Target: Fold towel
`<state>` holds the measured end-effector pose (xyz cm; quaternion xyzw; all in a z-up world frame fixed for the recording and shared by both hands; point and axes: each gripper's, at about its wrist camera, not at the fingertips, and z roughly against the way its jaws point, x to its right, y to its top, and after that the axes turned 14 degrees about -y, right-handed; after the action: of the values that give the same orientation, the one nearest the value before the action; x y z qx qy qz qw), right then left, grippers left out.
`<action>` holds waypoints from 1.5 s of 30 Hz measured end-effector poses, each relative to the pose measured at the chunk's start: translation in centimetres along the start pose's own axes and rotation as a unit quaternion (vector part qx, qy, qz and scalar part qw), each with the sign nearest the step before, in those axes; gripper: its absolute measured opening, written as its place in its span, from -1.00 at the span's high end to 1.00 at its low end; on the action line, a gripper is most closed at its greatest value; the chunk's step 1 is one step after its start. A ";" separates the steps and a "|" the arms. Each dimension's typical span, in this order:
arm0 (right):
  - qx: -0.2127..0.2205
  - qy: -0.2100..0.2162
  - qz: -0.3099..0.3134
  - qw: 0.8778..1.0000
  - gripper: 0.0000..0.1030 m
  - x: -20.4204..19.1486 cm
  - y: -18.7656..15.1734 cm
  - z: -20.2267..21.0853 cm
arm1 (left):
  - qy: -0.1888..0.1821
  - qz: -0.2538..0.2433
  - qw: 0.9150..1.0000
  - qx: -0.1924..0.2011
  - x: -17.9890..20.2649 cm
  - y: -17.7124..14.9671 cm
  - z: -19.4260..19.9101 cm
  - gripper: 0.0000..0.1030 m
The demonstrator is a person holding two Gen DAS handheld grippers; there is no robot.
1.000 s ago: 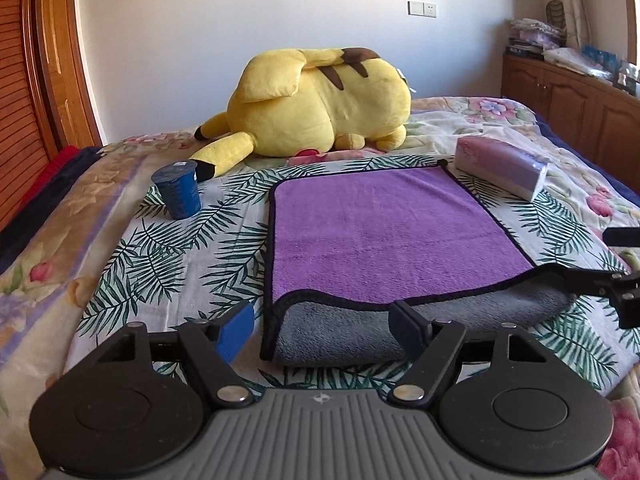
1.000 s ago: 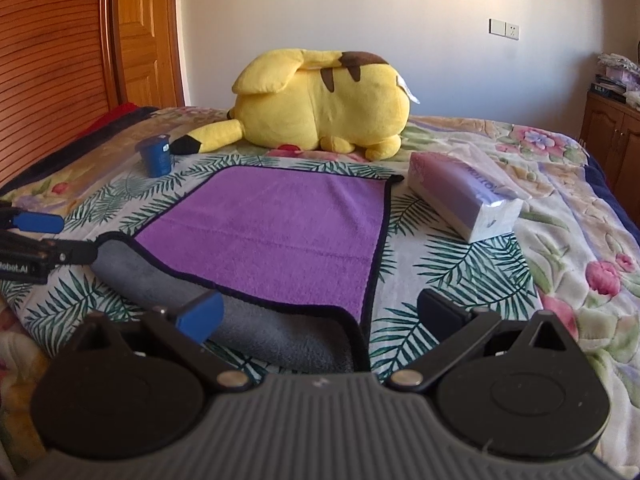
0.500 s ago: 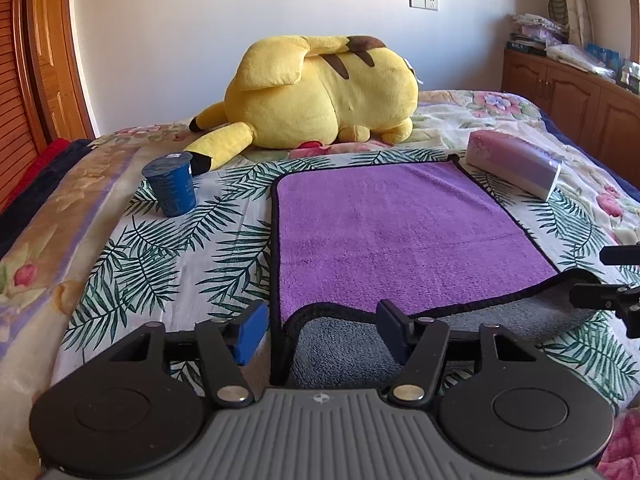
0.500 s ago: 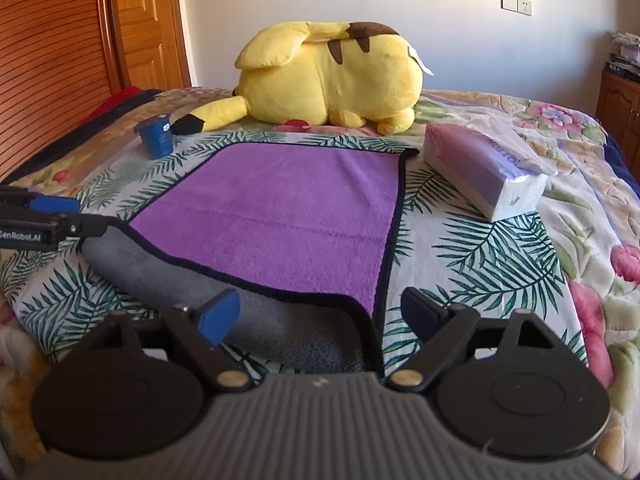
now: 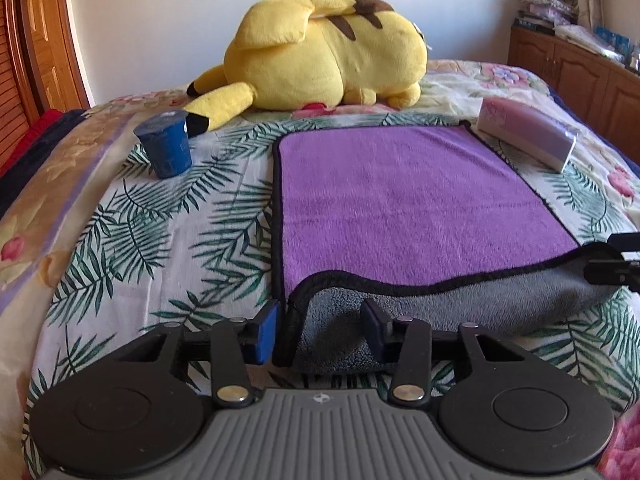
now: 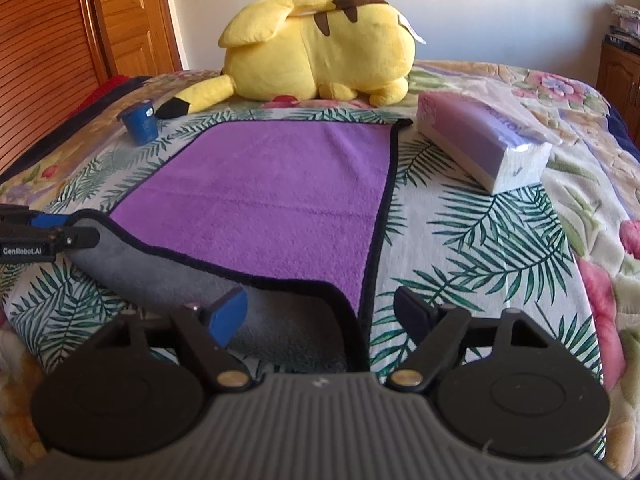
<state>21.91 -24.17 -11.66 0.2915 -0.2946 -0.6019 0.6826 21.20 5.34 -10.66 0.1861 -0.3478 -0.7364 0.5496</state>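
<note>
A purple towel [image 5: 404, 200] with a black hem and grey underside lies on the bed; it also shows in the right wrist view [image 6: 272, 196]. Its near edge is rolled over, showing a grey band [image 5: 460, 304]. My left gripper [image 5: 320, 328] is open, its fingers on either side of the near left corner. My right gripper [image 6: 324, 312] is open, its fingers on either side of the near right corner [image 6: 348, 304]. Each gripper shows at the edge of the other's view.
A yellow plush toy [image 5: 320, 52] lies behind the towel. A blue cup [image 5: 166, 148] stands to its left and a tissue pack [image 5: 528, 136] to its right. The bedspread [image 5: 168, 240] has a leaf print. Wooden cabinets [image 5: 580, 76] stand at the right.
Both grippers have moved forward and lower, onto the towel's near corners. The left gripper's fingers have narrowed around the corner. The grey rolled band has shifted a little.
</note>
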 end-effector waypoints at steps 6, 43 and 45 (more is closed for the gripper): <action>-0.018 0.007 -0.002 1.000 -0.48 0.1 -0.1 -0.5 | 0.002 -0.001 1.000 -0.011 0.0 -0.4 -0.4 0.15; -0.017 0.023 0.013 1.000 0.90 0.4 0.0 -0.5 | -0.004 -0.006 1.000 0.009 0.8 -0.3 0.7 0.89; -0.012 0.024 0.013 1.000 0.91 0.4 0.1 -0.4 | -0.005 -0.008 1.000 0.013 0.9 -0.1 0.9 0.89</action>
<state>22.35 -24.54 -11.82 0.2935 -0.2745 -0.5892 0.7010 20.21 4.77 -10.02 0.1921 -0.3590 -0.7369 0.5396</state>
